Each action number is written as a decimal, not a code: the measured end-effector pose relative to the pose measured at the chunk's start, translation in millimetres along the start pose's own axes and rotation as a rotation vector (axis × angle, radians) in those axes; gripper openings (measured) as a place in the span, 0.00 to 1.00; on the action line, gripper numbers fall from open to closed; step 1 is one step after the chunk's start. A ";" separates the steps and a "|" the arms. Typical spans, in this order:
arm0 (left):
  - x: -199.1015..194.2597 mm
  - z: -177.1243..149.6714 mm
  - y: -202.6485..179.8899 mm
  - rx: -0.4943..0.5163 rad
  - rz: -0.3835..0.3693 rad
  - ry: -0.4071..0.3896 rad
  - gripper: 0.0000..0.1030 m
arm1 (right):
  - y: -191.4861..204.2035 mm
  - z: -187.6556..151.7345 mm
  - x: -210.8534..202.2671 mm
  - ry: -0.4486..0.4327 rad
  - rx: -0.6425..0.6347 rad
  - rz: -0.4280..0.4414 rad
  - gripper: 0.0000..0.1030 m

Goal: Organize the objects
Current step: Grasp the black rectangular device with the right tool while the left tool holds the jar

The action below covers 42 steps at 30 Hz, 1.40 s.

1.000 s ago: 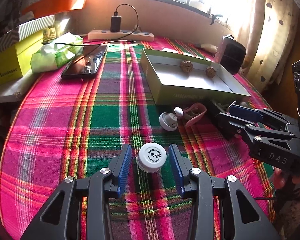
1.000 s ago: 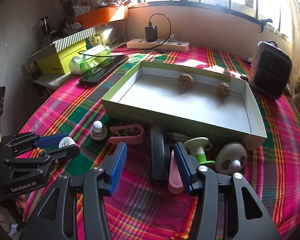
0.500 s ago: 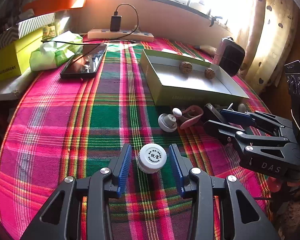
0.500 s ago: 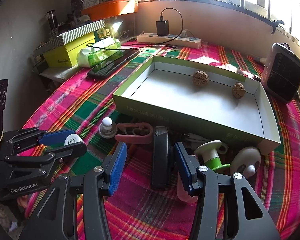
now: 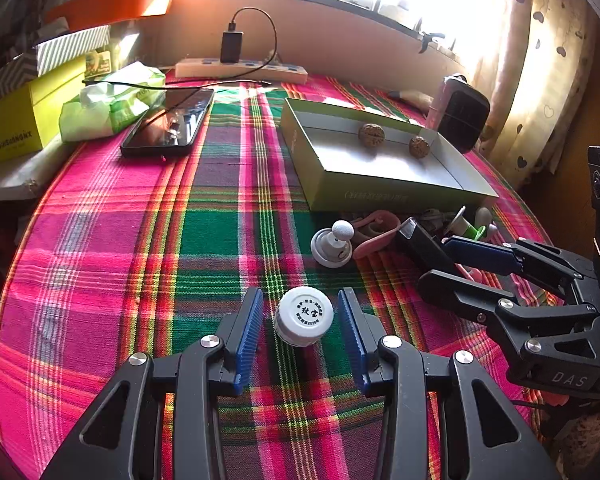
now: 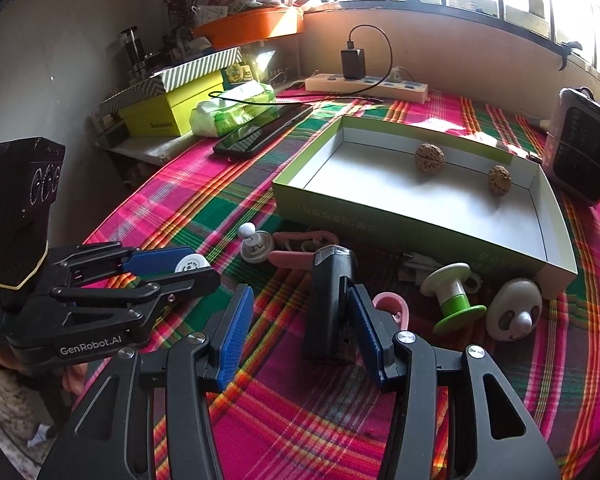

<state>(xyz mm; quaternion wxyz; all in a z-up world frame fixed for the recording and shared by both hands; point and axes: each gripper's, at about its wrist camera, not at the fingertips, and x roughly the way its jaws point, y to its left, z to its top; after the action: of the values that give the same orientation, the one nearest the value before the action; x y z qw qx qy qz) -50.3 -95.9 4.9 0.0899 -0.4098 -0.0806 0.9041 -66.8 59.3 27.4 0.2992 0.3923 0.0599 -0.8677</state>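
Observation:
My left gripper (image 5: 300,330) is open, with a small white capped bottle (image 5: 304,315) standing between its blue pads without touching them. It also shows in the right wrist view (image 6: 168,266). My right gripper (image 6: 300,332) is open around a black rectangular block (image 6: 330,300) that lies on the plaid cloth beside a pink clip (image 6: 394,308). The open green box (image 6: 420,232) behind holds two walnuts (image 6: 429,158). A white knob toy (image 5: 332,242), a green-and-white spool (image 6: 452,294) and a panda-faced piece (image 6: 514,312) lie in front of the box.
A phone (image 5: 168,124), a tissue pack (image 5: 108,104), a yellow-green box (image 5: 24,120) and a power strip (image 5: 240,68) sit at the far left and back. A dark heater (image 6: 580,148) stands at the right. The table edge curves close on both sides.
My right gripper has drawn back and lifted slightly, so the black block sits farther toward its fingertips. My left gripper stays around the white bottle.

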 end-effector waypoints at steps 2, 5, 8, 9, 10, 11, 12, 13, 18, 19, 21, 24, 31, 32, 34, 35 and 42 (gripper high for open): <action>0.0 0.0 0.2 0.000 0.000 0.000 0.36 | 1.1 -0.3 -0.5 -0.003 0.001 0.015 0.49; 0.0 0.0 0.2 0.000 0.000 0.000 0.36 | 1.6 -0.6 -0.9 -0.003 0.009 0.031 0.49; 0.0 -0.1 0.3 -0.001 -0.001 0.000 0.36 | -0.1 -1.8 -2.4 -0.004 0.030 0.047 0.49; 0.0 -0.1 0.2 -0.001 0.000 0.000 0.36 | -0.5 -2.1 -3.2 -0.007 0.034 0.042 0.49; 0.0 0.0 0.0 0.000 0.000 0.000 0.36 | -0.4 -2.9 -4.6 -0.011 0.036 0.036 0.49; 0.0 0.0 -0.1 0.000 0.001 0.000 0.36 | 0.2 -3.7 -5.7 -0.015 0.034 0.023 0.49; 0.0 -0.1 0.2 0.000 0.001 0.000 0.36 | 0.7 -3.9 -5.8 -0.014 0.028 0.007 0.49; 0.0 0.0 -0.1 0.001 0.002 0.000 0.36 | 1.3 -3.8 -5.8 -0.014 0.021 -0.007 0.49; 0.0 -0.3 -0.2 0.001 0.001 0.000 0.36 | 2.3 -3.1 -4.3 -0.013 0.005 -0.033 0.49; 0.0 -0.2 -0.2 0.001 0.002 0.000 0.36 | 1.4 -2.9 -4.6 -0.015 0.009 -0.033 0.49; 0.0 -0.2 -0.2 0.001 0.001 0.000 0.36 | -1.7 -3.0 -6.2 -0.023 0.022 -0.033 0.49; 0.1 -0.2 -0.5 0.001 0.002 0.000 0.36 | -7.2 -2.1 -5.4 -0.020 0.032 -0.042 0.49; 0.2 -0.2 -0.7 0.000 0.001 0.000 0.36 | -9.6 3.8 4.6 0.000 0.013 -0.056 0.49; 0.3 -0.2 -0.9 0.001 0.002 0.000 0.36 | -9.3 4.4 5.4 0.002 0.006 -0.062 0.49; 0.4 -0.2 -0.8 0.002 0.003 0.000 0.36 | -7.7 5.9 6.0 0.004 -0.005 -0.061 0.49; 0.5 -0.3 -0.7 0.002 0.003 0.000 0.36 | -6.4 6.1 6.2 0.003 -0.012 -0.057 0.49; 0.8 -0.3 -0.5 0.004 0.005 0.000 0.36 | -3.7 2.8 15.3 0.046 -0.011 -0.037 0.49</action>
<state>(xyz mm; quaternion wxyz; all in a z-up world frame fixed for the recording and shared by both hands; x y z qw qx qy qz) -50.6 -95.2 4.2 0.0883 -0.4098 -0.0779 0.9045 -78.6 54.0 17.9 0.2838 0.4092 0.0788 -0.8636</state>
